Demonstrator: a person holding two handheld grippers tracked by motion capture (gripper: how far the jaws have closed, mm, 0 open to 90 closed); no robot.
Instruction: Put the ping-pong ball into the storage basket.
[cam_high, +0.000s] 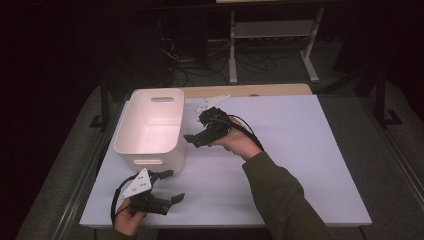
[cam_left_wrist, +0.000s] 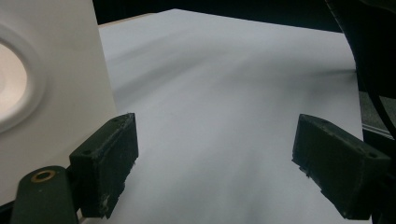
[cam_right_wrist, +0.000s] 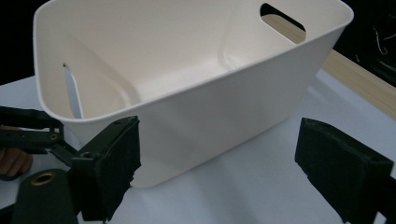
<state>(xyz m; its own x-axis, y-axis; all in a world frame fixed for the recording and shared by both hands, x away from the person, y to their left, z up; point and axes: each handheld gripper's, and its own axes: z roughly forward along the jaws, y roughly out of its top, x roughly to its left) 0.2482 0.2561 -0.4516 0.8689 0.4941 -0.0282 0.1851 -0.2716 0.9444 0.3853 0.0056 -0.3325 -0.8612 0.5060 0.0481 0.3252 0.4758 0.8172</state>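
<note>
High view: a white plastic storage bin (cam_high: 150, 127) with cut-out handles stands empty on the left of the white-covered table (cam_high: 295, 150). Right gripper (cam_high: 196, 138), held just beside the bin's right wall, has its jaws spread and nothing between them; its own view faces that wall, probably lined up to approach the rim. Left gripper (cam_high: 172, 186) hovers low near the bin's front, jaws likewise apart and empty, apparently waiting.

Cream-white bin (cam_high: 150, 125), pale lilac-white table cover (cam_high: 300, 150), black jaws, olive green sleeve (cam_high: 280, 195)
</note>
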